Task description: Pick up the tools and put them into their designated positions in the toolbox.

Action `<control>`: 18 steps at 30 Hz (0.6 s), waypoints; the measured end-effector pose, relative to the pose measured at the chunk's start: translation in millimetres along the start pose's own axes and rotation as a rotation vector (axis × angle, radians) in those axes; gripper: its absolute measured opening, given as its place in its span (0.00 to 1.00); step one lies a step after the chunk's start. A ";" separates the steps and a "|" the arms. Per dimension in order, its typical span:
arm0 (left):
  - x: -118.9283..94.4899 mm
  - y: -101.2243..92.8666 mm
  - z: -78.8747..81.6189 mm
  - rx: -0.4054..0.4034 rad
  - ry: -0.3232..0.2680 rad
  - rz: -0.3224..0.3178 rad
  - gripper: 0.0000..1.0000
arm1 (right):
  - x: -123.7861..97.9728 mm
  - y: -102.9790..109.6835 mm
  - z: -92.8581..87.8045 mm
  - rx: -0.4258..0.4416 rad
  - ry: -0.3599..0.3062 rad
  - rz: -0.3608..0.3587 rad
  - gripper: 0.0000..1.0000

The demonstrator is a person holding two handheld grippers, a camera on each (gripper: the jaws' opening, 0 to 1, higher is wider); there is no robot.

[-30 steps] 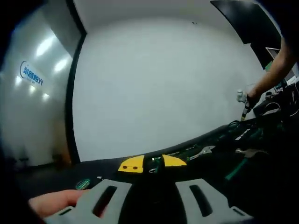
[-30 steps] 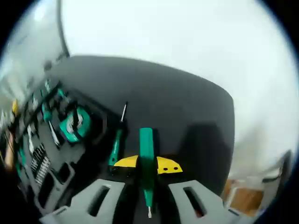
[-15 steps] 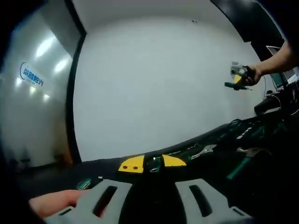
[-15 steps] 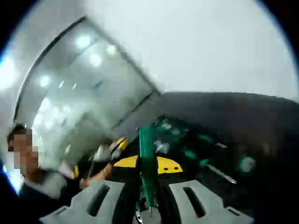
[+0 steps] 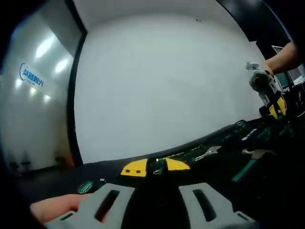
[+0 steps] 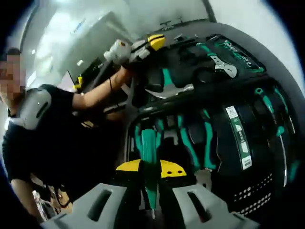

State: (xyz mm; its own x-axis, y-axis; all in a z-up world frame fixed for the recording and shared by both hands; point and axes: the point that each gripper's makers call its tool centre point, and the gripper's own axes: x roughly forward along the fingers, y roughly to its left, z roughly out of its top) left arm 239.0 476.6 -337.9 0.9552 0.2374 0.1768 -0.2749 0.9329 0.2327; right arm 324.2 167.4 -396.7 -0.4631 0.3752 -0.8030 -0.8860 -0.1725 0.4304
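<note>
Green screwdriver [image 6: 149,164] against yellow-tipped grey right tool [image 6: 149,172]; black toolbox [image 6: 267,157] holds green-handled tools; white wall [image 5: 162,86].

Green screwdriver [image 6: 149,164] upright over the open black toolbox [image 6: 248,143].

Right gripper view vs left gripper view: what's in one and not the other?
Right gripper view: a green screwdriver clamped in the right tool, and a person in a black top. Left gripper view: a white wall, a glass panel with a blue logo, and a hand at the bottom. Both: the open toolbox with its wrench and hammer.
</note>
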 end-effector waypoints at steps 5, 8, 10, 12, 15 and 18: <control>-0.5 -2.2 0.2 0.008 0.006 -0.005 0.09 | -1.6 -15.3 -4.6 -0.151 0.005 -0.061 0.11; -0.2 -2.5 -0.6 0.016 0.010 -0.007 0.09 | -7.9 -12.3 -8.6 -0.192 0.035 -0.092 0.10; 1.6 -2.6 -2.2 0.023 0.016 -0.008 0.09 | -10.4 -1.6 -5.4 -0.198 0.025 -0.109 0.08; 0.9 -3.4 -2.4 0.030 0.021 -0.009 0.09 | -14.5 3.0 0.8 -0.233 0.011 -0.143 0.09; 1.2 -3.8 -2.8 0.034 0.021 -0.011 0.09 | -19.3 6.7 -3.0 -0.307 0.060 -0.247 0.09; 1.3 -4.0 -3.4 0.036 0.025 -0.011 0.09 | -22.7 11.9 -24.5 -0.411 0.208 -0.364 0.08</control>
State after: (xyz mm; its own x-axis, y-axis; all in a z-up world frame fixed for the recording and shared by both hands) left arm 241.7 474.1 -341.8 0.9604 0.2346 0.1503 -0.2680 0.9251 0.2688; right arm 323.6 134.4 -383.5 -0.0854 0.2969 -0.9511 -0.9060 -0.4204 -0.0499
